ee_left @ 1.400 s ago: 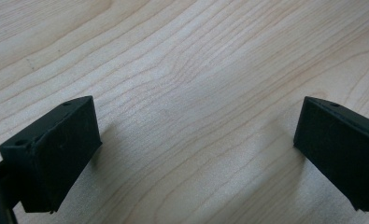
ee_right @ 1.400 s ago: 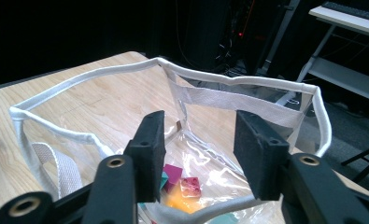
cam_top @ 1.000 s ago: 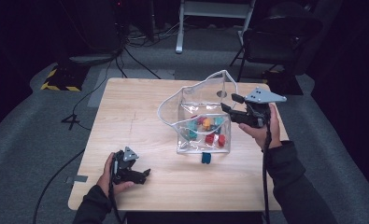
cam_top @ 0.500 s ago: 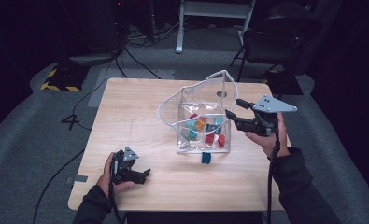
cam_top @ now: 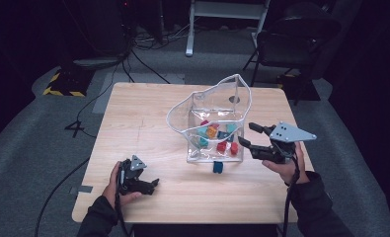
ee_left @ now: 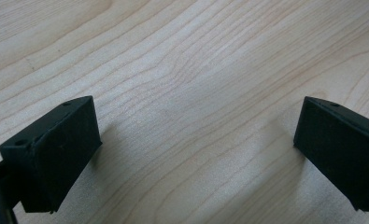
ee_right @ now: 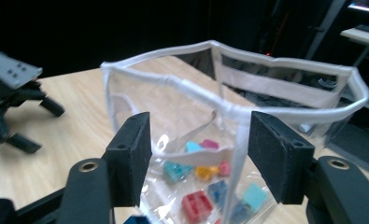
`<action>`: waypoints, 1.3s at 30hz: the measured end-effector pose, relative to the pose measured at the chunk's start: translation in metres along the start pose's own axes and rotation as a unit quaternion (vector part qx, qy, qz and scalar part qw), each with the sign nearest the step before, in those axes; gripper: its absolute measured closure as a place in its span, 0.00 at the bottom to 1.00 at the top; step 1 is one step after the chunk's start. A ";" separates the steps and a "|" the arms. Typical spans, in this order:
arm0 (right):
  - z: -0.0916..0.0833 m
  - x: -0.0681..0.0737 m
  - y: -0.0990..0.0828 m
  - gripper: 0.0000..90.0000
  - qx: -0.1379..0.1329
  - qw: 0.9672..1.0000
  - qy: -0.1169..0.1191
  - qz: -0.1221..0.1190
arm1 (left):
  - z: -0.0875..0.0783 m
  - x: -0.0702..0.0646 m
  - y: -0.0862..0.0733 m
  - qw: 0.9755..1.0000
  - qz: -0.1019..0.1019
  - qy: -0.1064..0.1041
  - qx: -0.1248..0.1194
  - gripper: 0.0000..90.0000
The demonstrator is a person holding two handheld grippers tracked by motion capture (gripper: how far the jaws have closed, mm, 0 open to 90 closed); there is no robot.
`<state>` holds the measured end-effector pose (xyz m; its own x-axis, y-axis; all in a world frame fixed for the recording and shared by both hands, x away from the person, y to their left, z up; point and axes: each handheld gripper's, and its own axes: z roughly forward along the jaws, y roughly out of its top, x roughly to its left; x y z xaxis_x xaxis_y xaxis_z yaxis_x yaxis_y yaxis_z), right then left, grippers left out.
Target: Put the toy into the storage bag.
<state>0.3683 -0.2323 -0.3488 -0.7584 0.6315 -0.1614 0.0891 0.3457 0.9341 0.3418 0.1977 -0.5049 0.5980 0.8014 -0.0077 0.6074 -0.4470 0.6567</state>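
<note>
I am between bricks: my right tongs point(cam_top: 248, 136) have just been opening and now stand half spread beside the clear bag point(cam_top: 212, 116), nothing pinched, its white-trimmed edge in the gap between the pads. My left tongs point(cam_top: 152, 184) rest wide and empty on the worktop point(cam_top: 148, 113). Next, I judge, comes the blue brick point(cam_top: 217, 167) lying loose just in front of the bag: drop low and pinch it squarely. The bag stands open mid-worktop, floppy, with red, teal and orange bricks point(cam_top: 217, 137) inside.
</note>
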 end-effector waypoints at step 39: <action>0.072 0.042 -0.102 0.45 0.131 0.988 0.084 0.001 | 0.000 0.000 0.000 1.000 0.000 0.000 0.000 0.01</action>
<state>0.3741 -0.1907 -0.4738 -0.8521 0.5165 -0.0839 0.2381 0.5254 0.8168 0.3418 0.1977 -0.5049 0.5981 0.8014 -0.0077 0.6075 -0.4471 0.6566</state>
